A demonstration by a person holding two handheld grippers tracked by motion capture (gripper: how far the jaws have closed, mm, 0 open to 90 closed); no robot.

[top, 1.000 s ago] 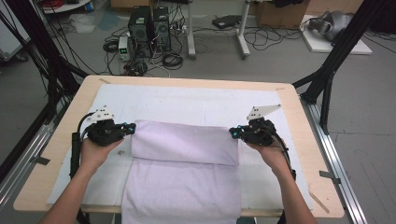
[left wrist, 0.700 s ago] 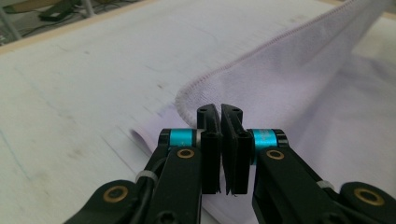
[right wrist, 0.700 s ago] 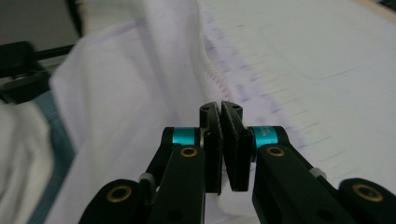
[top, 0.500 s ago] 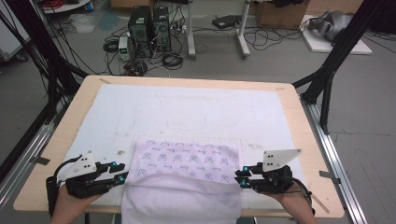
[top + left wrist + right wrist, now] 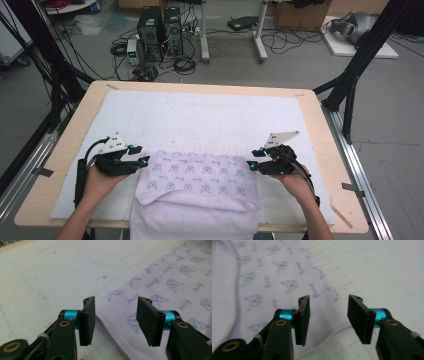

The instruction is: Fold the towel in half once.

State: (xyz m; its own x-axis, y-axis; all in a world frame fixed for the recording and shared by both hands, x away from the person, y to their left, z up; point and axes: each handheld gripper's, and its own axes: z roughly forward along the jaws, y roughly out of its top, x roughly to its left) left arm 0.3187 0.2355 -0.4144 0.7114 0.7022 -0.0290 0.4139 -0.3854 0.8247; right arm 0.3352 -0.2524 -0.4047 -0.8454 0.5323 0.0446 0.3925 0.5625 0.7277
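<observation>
High view: a pale lilac cloth printed with small blue cat-face and fish-bone figures [image 5: 200,176] lies folded on the white padded mat [image 5: 210,112] that covers the light wooden table [image 5: 320,130], at the near edge, with its lower layer hanging toward the person. The left gripper [image 5: 141,156] sits at the cloth's left end and the right gripper [image 5: 253,160] at its right end, each held in a hand coming from the bottom.

Left gripper view: its jaws stand about half apart, having just been opening, and hold nothing; the cloth's stitched corner lies on the mat beneath the gap, untouched by the pads.

Right gripper view: the jaws are likewise parted midway after just opening, with the cloth's hemmed edge lying flat below and between them, free of both pads.
</observation>
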